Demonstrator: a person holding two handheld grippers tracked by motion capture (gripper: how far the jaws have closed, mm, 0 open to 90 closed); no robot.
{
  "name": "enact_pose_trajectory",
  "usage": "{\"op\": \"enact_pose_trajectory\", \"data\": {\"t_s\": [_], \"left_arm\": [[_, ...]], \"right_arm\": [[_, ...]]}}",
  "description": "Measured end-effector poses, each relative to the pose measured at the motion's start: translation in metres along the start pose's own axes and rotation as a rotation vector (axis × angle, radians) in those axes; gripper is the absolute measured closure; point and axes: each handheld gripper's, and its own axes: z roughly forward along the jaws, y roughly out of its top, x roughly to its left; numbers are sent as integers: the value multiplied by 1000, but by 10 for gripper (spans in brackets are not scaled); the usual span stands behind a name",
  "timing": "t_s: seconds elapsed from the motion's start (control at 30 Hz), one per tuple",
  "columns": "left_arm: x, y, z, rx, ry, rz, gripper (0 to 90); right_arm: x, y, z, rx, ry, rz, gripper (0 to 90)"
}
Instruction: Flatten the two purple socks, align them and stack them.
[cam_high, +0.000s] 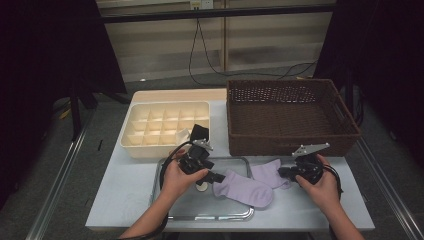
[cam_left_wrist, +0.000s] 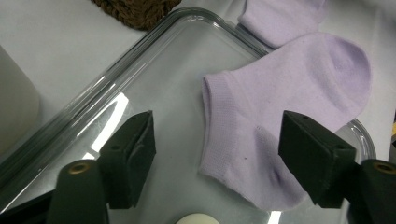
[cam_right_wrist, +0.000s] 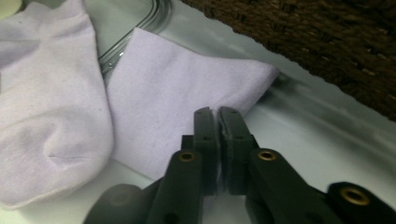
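Note:
Two lilac ankle socks lie at the right end of a glass tray (cam_high: 200, 212). The nearer sock (cam_high: 245, 190) (cam_left_wrist: 289, 93) rests in the tray with its cuff toward my left gripper (cam_high: 218, 178) (cam_left_wrist: 217, 158). That gripper is open, and the cuff's lower edge lies between its spread jaws without either pad touching it. The second sock (cam_high: 267, 172) (cam_right_wrist: 177, 84) lies flat across the tray's rim onto the table. My right gripper (cam_high: 283, 172) (cam_right_wrist: 218, 116) is shut on its near edge, with a sliver of fabric showing between the tips.
A brown wicker basket (cam_high: 290, 145) (cam_right_wrist: 327, 42) stands just behind the socks. A white divided box (cam_high: 165, 125) sits at the back left with a dark item in one cell. A small white round object (cam_high: 201, 187) (cam_left_wrist: 198, 218) lies in the tray under the left gripper.

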Motion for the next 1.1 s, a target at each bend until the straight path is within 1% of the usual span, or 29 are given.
{"op": "enact_pose_trajectory", "data": {"t_s": [0.03,0.1,0.13,0.17,0.2,0.23,0.3,0.33,0.37,0.4,0.43,0.47,0.5,0.57,0.6,0.63,0.7,0.73,0.77,0.8,0.83,0.9,0.97,1.03,1.1], "left_arm": [[0,0,0,-3,-1,7,258],[-1,1,0,-5,1,2,234],[-2,2,0,-6,-4,16,222],[-2,2,0,-6,-4,16,211],[-3,3,0,-7,1,12,204],[-3,3,1,-19,-10,13,201],[-4,3,2,-12,-12,21,200],[-4,4,2,-8,-12,19,198],[-5,4,3,-5,-2,21,192],[-5,4,4,-10,-8,15,185],[-5,4,4,-9,-10,24,182],[-5,4,5,-4,-20,29,182],[-5,4,5,0,-19,32,181],[-5,4,6,-2,-21,29,178],[-6,4,7,-2,-30,28,175],[-6,4,7,0,-20,29,173],[-5,4,7,5,-29,32,173],[-6,4,7,7,-18,33,173],[-6,4,7,7,-18,33,173],[-6,4,7,4,-20,30,173],[-6,4,6,3,-15,27,172],[-6,4,7,4,-20,29,172],[-7,4,7,11,-16,30,169],[-6,4,8,7,-31,28,163],[-6,4,8,6,-30,26,162]], "right_arm": [[0,0,-1,-6,4,2,880],[-1,2,-4,-11,-8,-4,881],[-2,2,-7,-28,-9,-5,882],[-2,2,-7,-28,-9,-5,882],[-3,4,-12,-40,-13,-4,882],[-3,6,-15,-55,-15,-8,881],[-4,7,-18,-68,-13,-14,882],[-3,9,-20,-78,-19,-15,882],[-1,10,-20,-84,-16,-23,881],[0,11,-20,-77,-14,-33,879],[4,12,-18,-64,-10,-45,878],[8,13,-16,-68,-9,-56,878],[11,14,-14,-66,-2,-69,878],[18,17,-10,-66,25,-97,878],[22,18,-7,-71,39,-104,877],[25,20,-5,-63,45,-115,877],[32,22,2,-39,61,-141,878],[35,22,5,-27,71,-151,878],[37,22,8,-17,71,-159,877],[40,21,12,-9,84,-169,877],[41,21,14,-2,87,-174,877],[43,19,19,14,96,-175,873],[44,18,22,18,106,-175,849],[44,19,22,15,112,-172,838],[43,19,20,14,105,-166,816]]}}
